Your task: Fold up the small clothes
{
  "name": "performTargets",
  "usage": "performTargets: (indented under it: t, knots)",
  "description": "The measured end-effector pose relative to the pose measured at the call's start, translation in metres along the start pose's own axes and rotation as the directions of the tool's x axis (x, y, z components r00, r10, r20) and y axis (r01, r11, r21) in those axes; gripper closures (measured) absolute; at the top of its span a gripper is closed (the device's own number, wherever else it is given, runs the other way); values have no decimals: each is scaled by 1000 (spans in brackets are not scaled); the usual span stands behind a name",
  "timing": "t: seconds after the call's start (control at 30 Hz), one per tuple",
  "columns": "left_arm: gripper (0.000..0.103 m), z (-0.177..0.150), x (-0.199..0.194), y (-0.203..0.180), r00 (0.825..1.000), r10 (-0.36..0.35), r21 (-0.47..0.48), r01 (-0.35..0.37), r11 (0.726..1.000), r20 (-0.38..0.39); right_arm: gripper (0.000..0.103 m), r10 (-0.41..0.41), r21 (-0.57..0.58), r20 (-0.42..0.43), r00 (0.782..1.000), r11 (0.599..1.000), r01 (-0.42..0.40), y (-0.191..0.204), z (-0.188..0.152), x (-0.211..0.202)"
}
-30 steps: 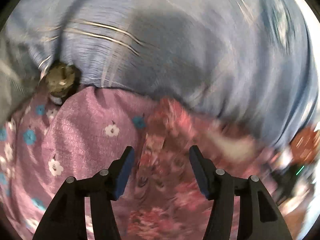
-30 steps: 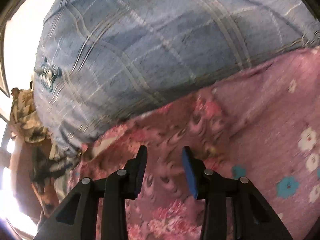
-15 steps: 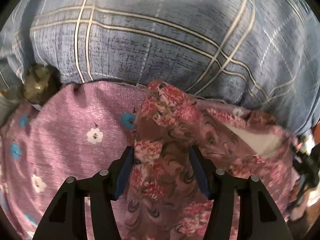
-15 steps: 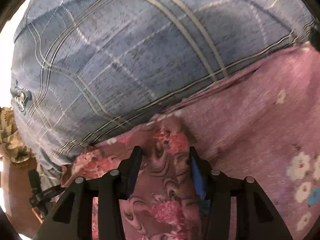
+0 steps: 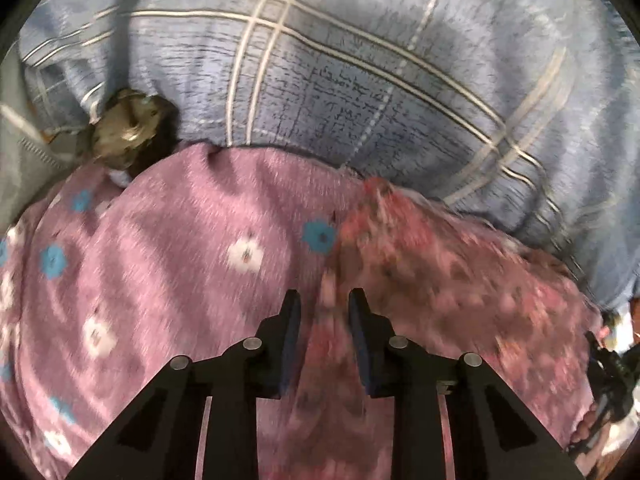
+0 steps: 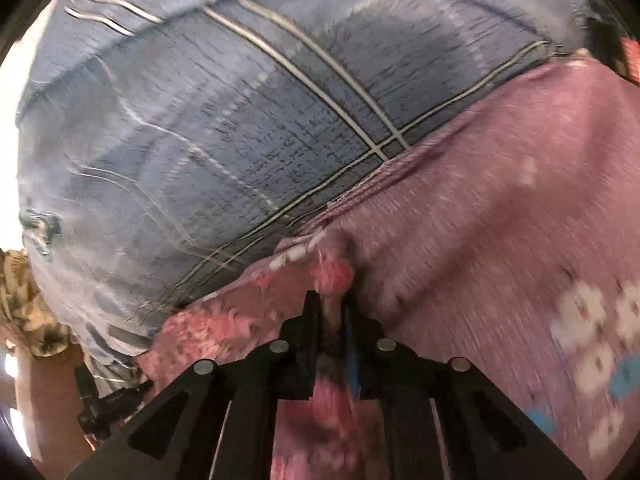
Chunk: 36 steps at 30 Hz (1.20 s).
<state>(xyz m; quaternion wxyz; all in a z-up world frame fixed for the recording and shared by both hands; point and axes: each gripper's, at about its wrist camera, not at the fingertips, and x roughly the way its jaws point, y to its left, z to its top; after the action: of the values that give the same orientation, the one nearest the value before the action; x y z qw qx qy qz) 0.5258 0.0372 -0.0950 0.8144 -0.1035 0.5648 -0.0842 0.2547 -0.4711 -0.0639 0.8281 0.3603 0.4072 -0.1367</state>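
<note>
Your right gripper (image 6: pixel 333 304) is pinching the soft rose-print garment (image 6: pixel 208 328) tight; your left gripper (image 5: pixel 323 304) is gripping its bunched edge (image 5: pixel 440 280), jaws narrowly apart. It is lying on ribbed mauve flowered cloth (image 5: pixel 180 272), against a blue plaid sheet (image 5: pixel 340 80).

Blue plaid bedsheet (image 5: pixel 360 92) underneath; mauve flowered blanket (image 5: pixel 180 264) on it; crumpled olive cloth (image 5: pixel 128 128) at far-left edge.
</note>
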Motion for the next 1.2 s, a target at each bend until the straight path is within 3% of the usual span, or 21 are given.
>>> performTargets:
  t: [0.1,0.17,0.23,0.43,0.53,0.67,0.73,0.83,0.93,0.97,1.0,1.03,1.07,1.13,1.2]
  knots:
    - [77,-31,-40,0,998,-61,15,61,998,12,87,-4,-46,-12,1000,999,4,3,-20,-31]
    - [69,-57,-60,6,993,-118,5,118,993,19,82,0,-78,-12,1000,997,-1,5,-40,-57]
    - [50,-81,-79,16,982,-187,-15,187,982,13,73,18,-95,-11,1000,995,-19,3,-62,-82]
    - [50,-160,-103,38,949,-314,-40,313,949,-20,60,114,-58,-66,991,991,-118,-13,-143,-137]
    - [50,-194,-99,47,948,-316,-63,314,947,-34,59,144,12,-97,985,990,-143,-31,-168,-136]
    - [50,-202,-78,64,936,-343,-169,328,930,-74,59,155,114,-129,979,983,-141,-46,-183,-119]
    - [50,-200,-67,69,924,-378,-213,358,909,-58,58,161,145,-107,981,979,-145,-48,-186,-119]
    - [50,-188,-51,71,919,-392,-266,372,889,-26,49,225,216,-61,973,954,-207,-53,-187,-112]
    - [54,-174,-36,71,914,-405,-331,384,862,8,51,219,247,-1,976,945,-212,-54,-179,-102]
    - [63,-169,-36,70,917,-400,-339,382,860,18,62,218,254,21,976,943,-216,-53,-177,-101]
    - [96,-166,-35,67,922,-387,-334,371,866,20,80,210,241,24,977,948,-210,-48,-173,-99]
    - [96,-166,-36,64,924,-382,-328,367,870,19,97,205,216,11,979,955,-203,-42,-169,-97]
    - [96,-167,-44,62,926,-375,-332,367,869,42,97,206,184,-10,978,962,-201,-34,-162,-99]
    - [98,-175,-64,56,923,-371,-310,383,870,99,99,279,131,41,960,951,-282,-21,-147,-124]
    - [98,-186,-82,54,926,-351,-279,377,883,138,99,304,47,108,947,949,-310,-10,-135,-158]
